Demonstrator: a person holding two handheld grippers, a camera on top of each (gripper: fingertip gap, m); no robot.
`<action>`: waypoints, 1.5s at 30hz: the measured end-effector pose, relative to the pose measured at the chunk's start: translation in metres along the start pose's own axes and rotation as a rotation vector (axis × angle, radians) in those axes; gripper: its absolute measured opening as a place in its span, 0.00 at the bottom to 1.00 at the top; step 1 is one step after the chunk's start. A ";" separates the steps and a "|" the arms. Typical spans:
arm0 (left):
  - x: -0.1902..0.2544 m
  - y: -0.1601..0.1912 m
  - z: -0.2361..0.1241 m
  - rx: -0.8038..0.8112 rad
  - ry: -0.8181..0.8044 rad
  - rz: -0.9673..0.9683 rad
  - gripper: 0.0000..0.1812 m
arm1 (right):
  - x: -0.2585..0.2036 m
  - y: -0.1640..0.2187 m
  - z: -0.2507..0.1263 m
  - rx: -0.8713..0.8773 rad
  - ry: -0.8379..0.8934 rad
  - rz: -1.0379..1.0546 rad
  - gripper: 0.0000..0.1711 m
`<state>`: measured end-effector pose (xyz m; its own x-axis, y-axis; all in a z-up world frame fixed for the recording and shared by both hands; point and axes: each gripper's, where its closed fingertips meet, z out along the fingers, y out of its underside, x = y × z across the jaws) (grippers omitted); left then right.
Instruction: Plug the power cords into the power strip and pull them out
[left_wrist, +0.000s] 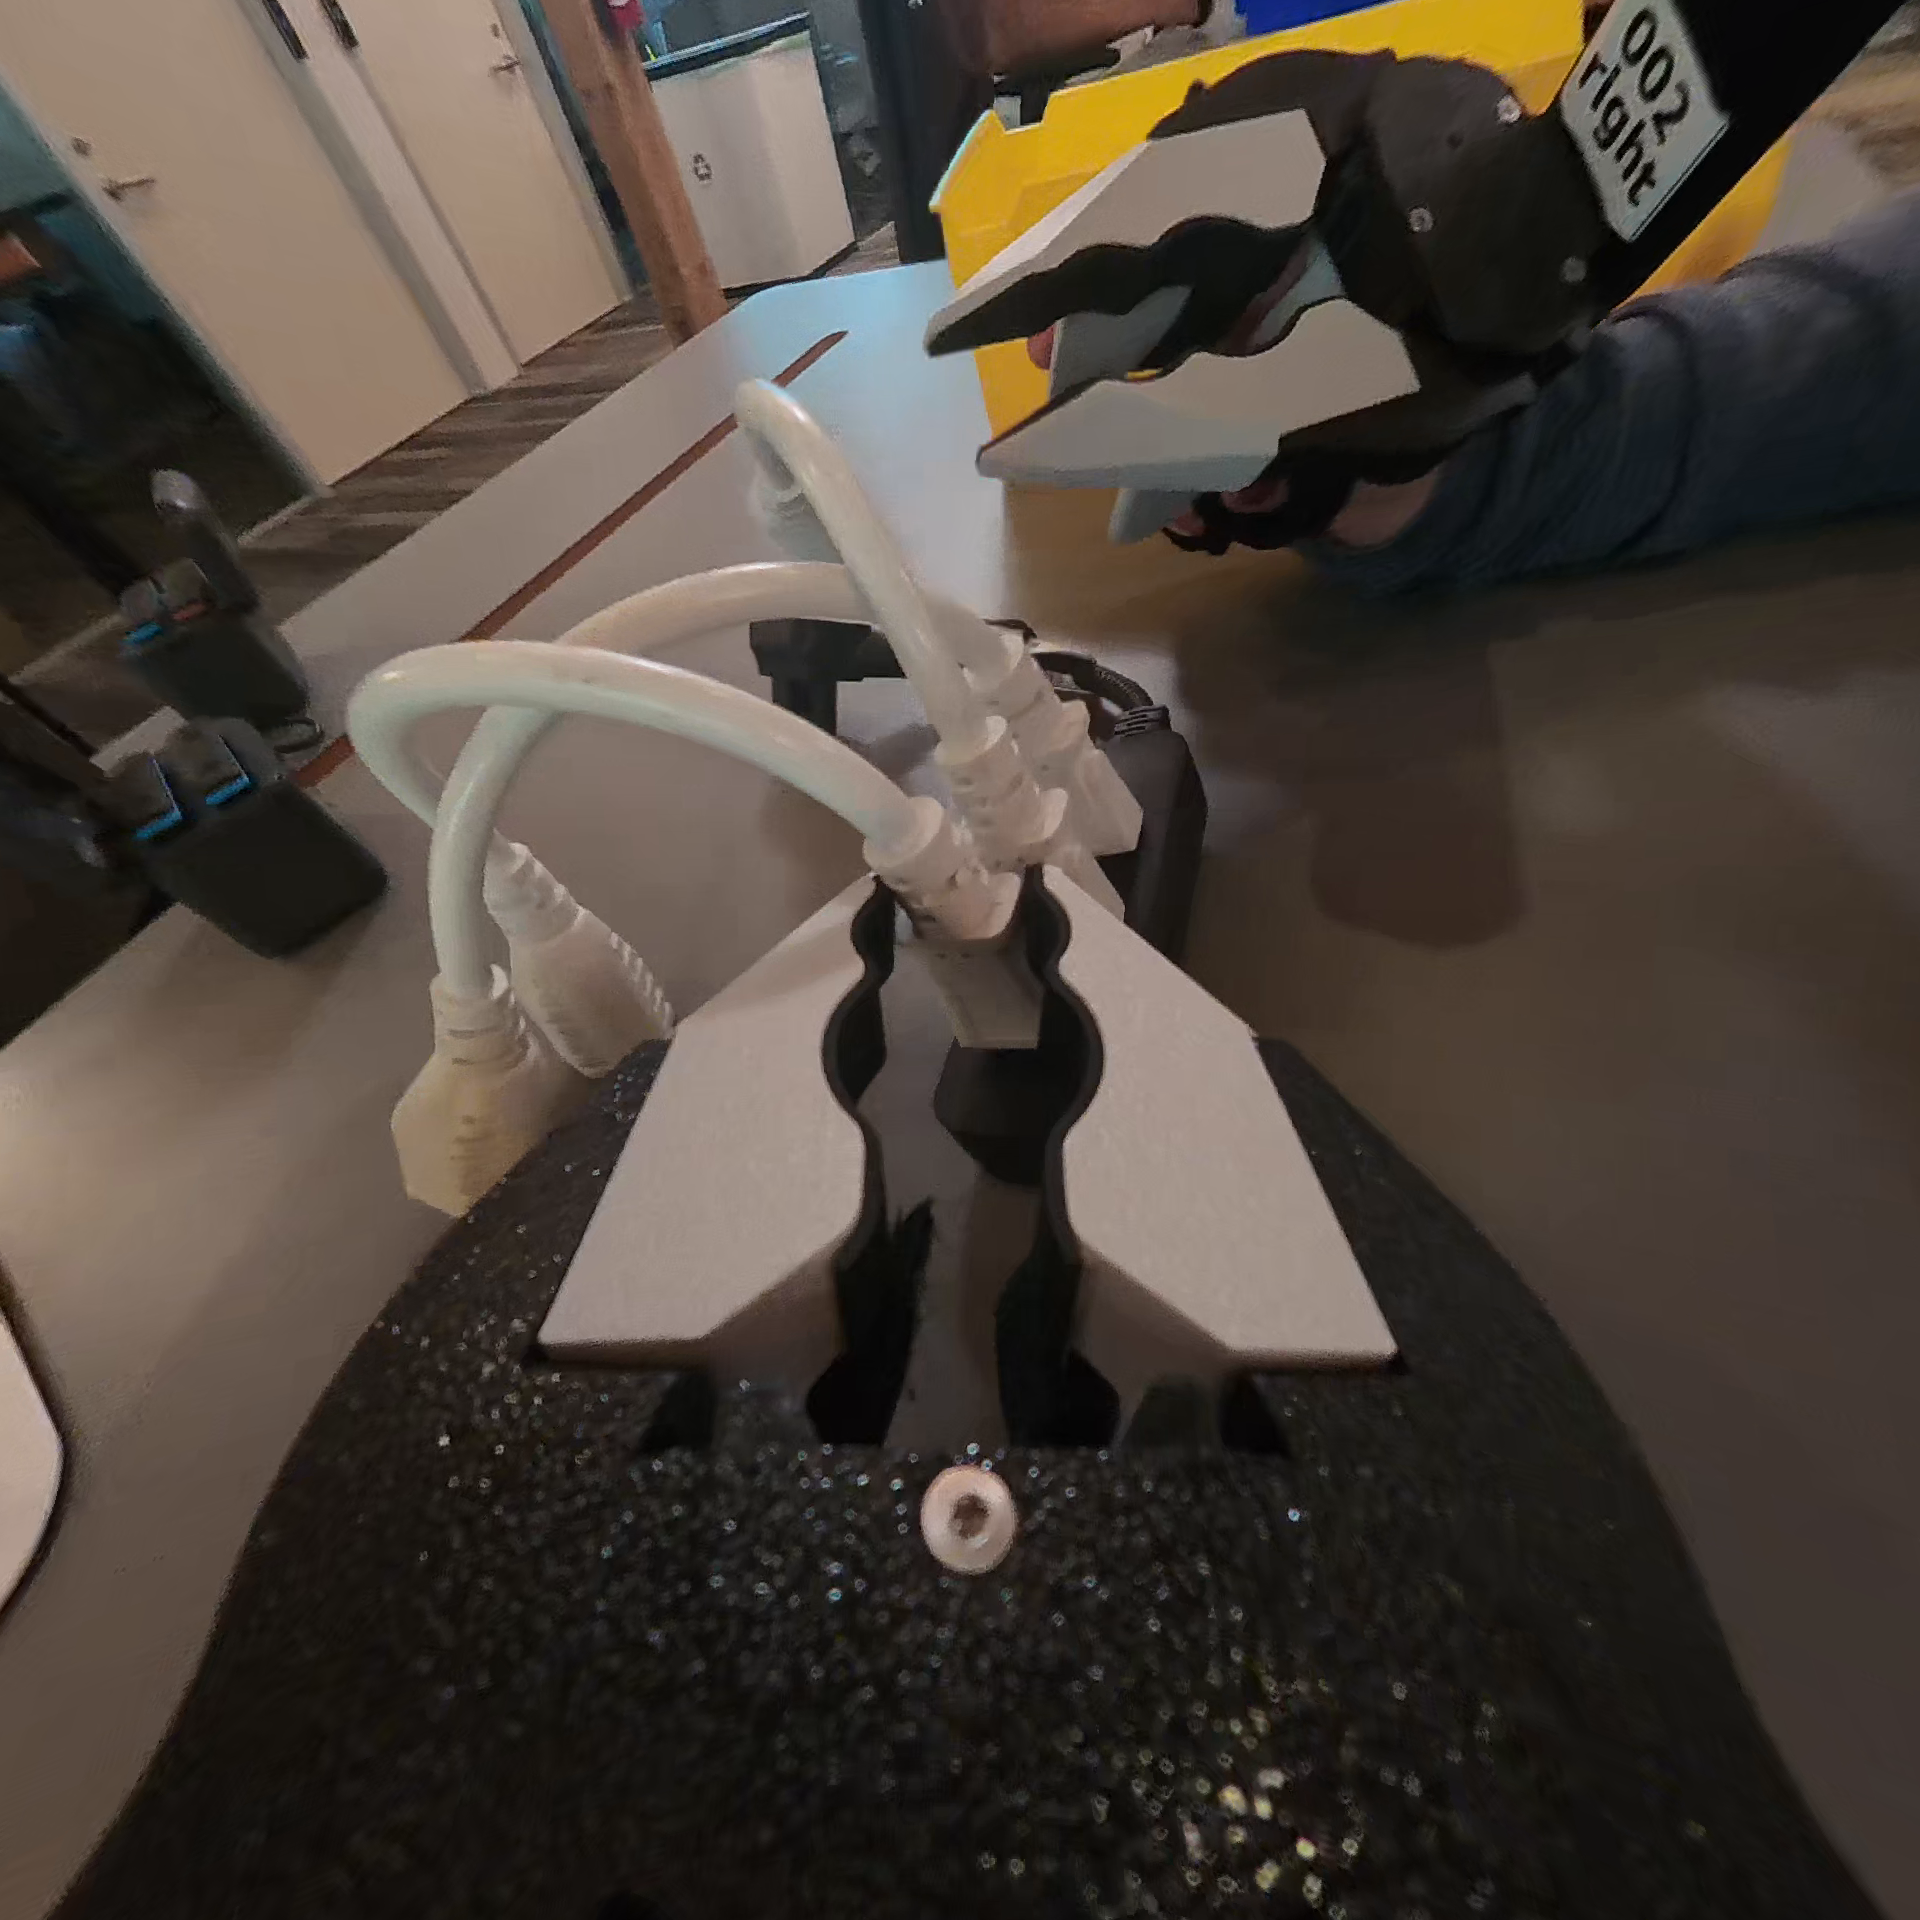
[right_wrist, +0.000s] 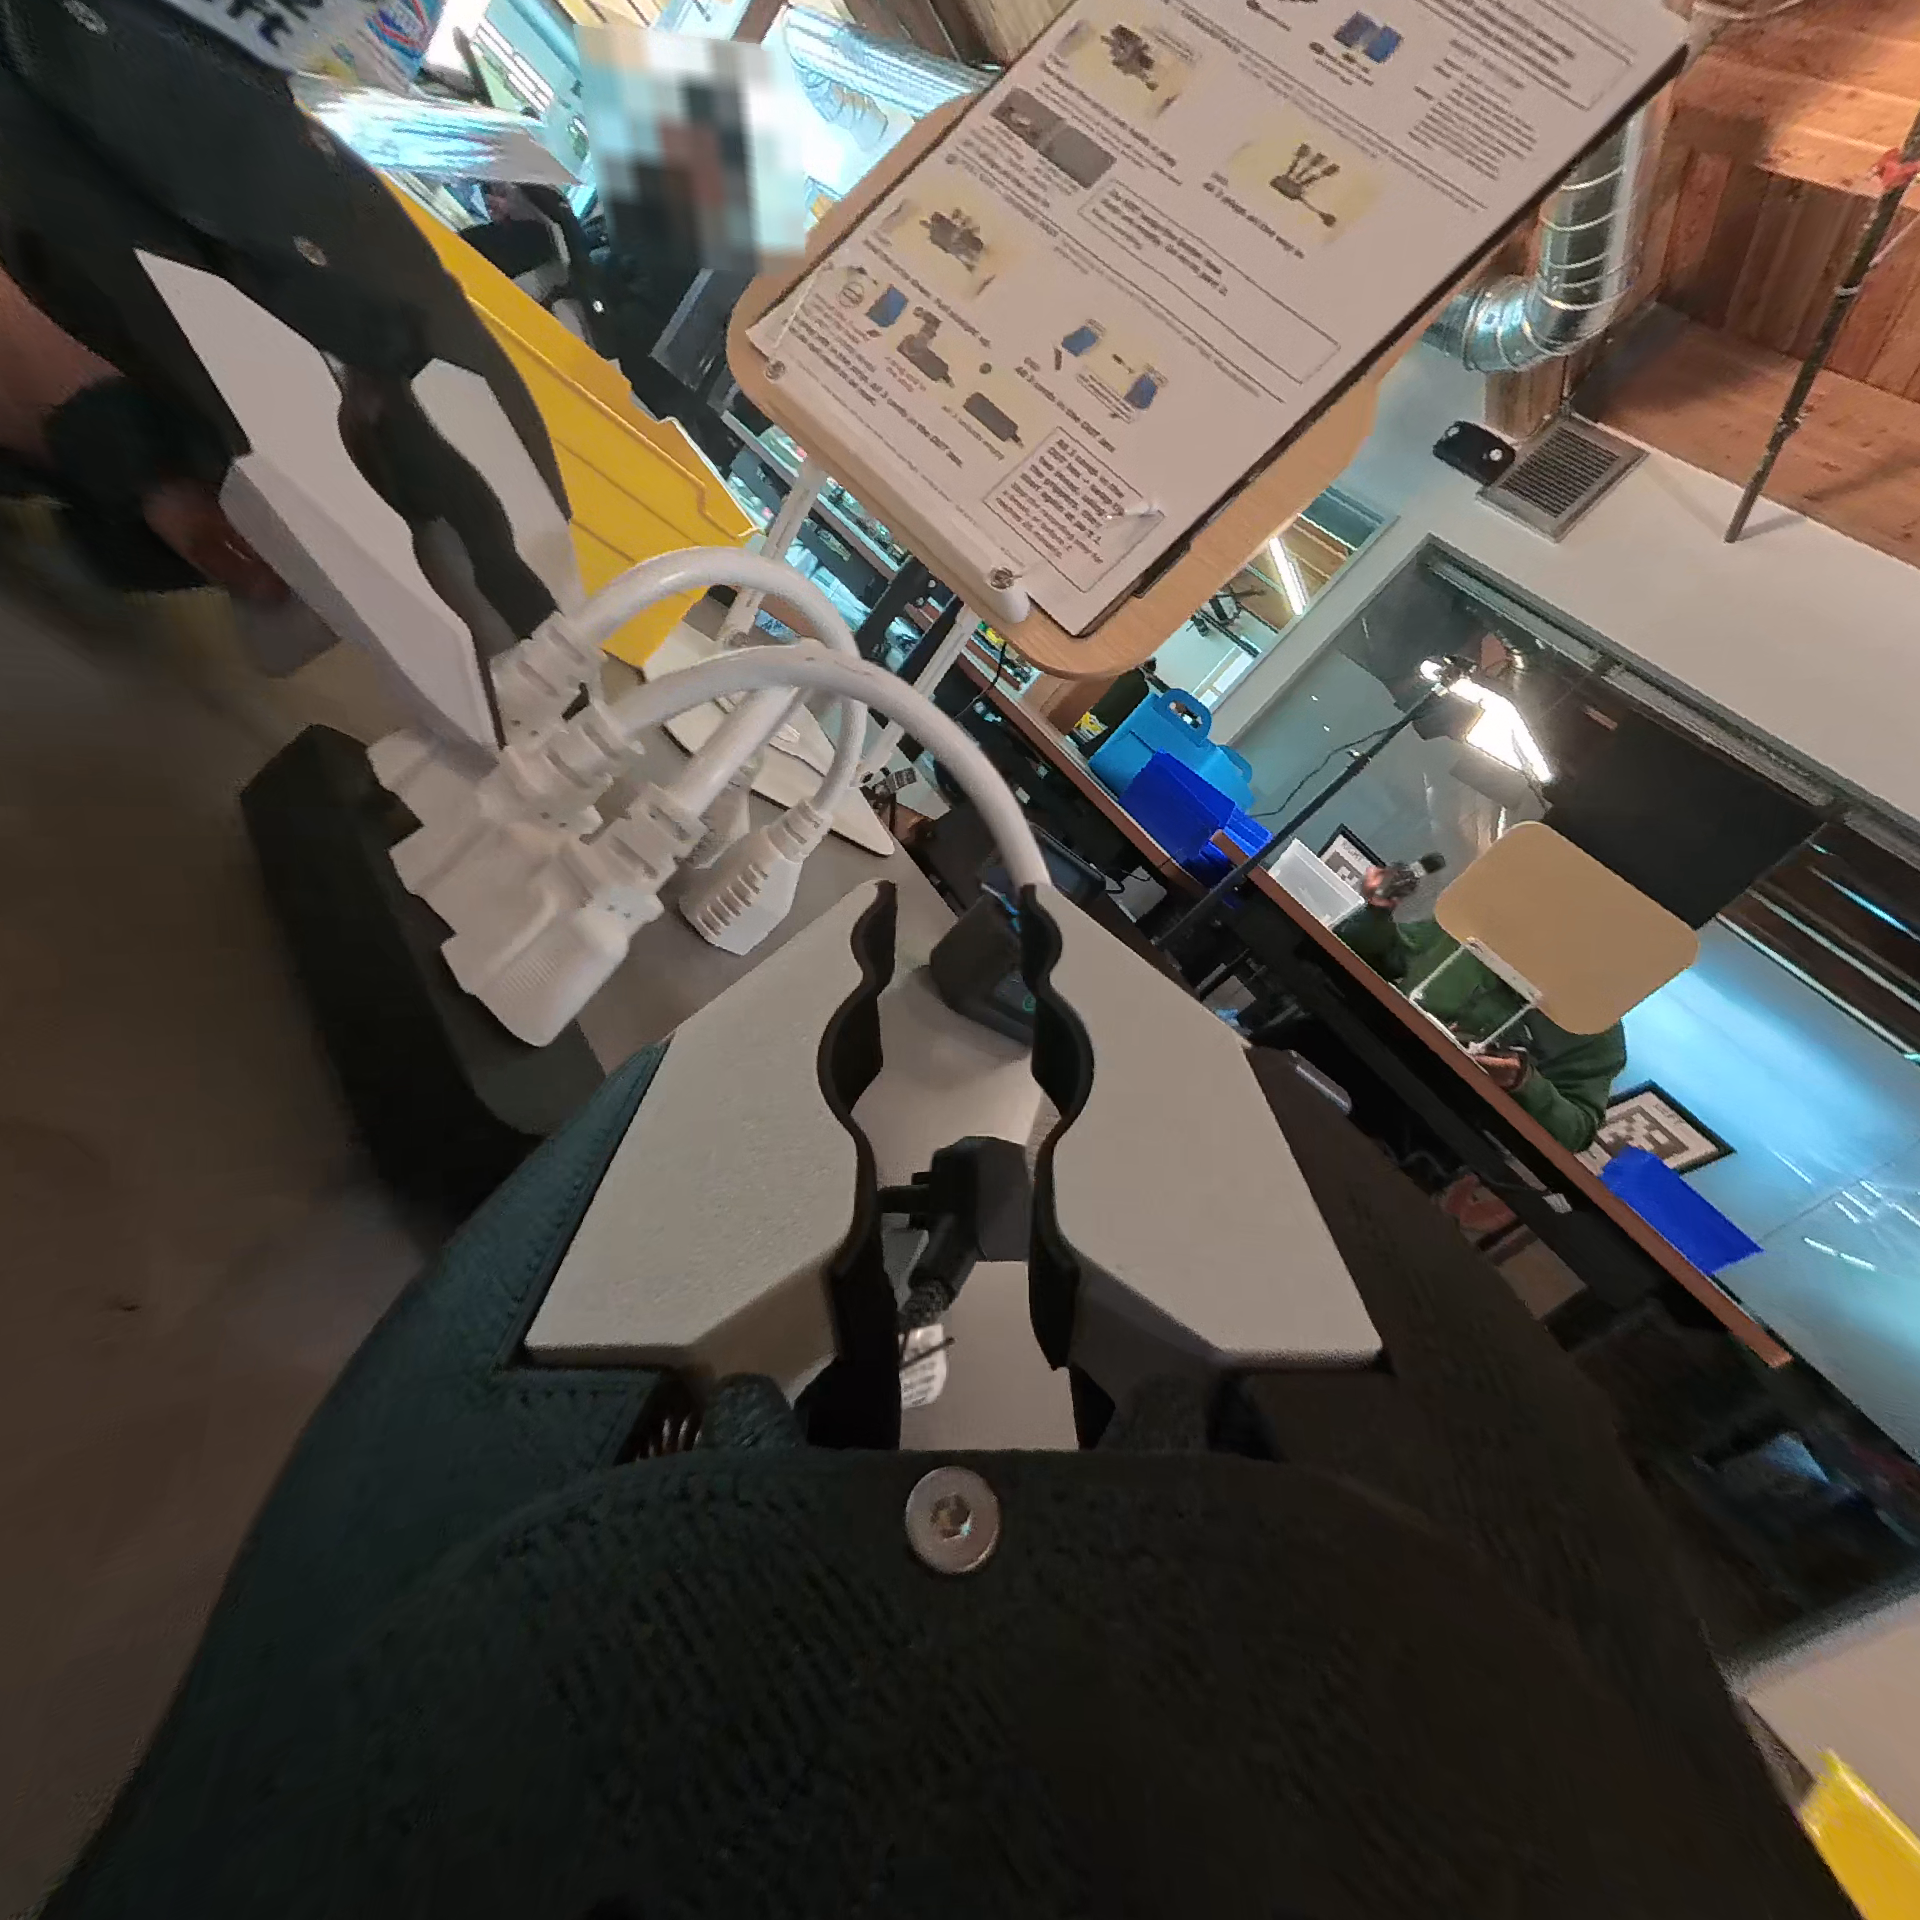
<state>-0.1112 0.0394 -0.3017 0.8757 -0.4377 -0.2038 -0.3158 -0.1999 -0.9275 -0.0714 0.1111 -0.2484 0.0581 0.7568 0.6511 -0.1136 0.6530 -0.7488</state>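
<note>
Cords (left_wrist: 644, 686) loop white at the middle of the left wrist view, their plugs (left_wrist: 1023, 748) seated in the black power strip (left_wrist: 1169, 821) on the table (left_wrist: 1558, 935); the left tool (left_wrist: 961, 914) pinches one plug's ribbed collar. The right tool (left_wrist: 966, 390) hangs upper right, narrowly parted, empty.

Right wrist view — plugs (right_wrist: 540, 935) row up at left centre. The cable looks springy, so grip the stiff plug body.

- A white label (left_wrist: 1642, 114) with dark print sits on the right gripper (left_wrist: 1091, 384) body.
- A printed instruction sheet (right_wrist: 1174, 281) on a wooden board stands beyond the right gripper.
- A white bin (left_wrist: 748, 166) far ahead of the left gripper bears a recycling symbol.
</note>
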 end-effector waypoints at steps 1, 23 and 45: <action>0.001 0.000 0.001 -0.002 -0.002 0.010 0.13 | -0.002 -0.001 0.000 0.002 -0.004 -0.006 0.13; -0.044 -0.011 -0.029 0.203 -0.095 -0.206 0.43 | -0.009 0.000 0.000 -0.030 0.008 -0.194 0.10; -0.059 0.004 -0.026 0.116 -0.173 -0.242 0.54 | -0.011 0.003 0.001 -0.042 0.006 -0.208 0.10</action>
<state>-0.1732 0.0416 -0.2854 0.9725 -0.2325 -0.0135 -0.0553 -0.1743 -0.9831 -0.0737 0.1048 -0.2570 0.0822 0.6055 0.7916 -0.0572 0.7958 -0.6028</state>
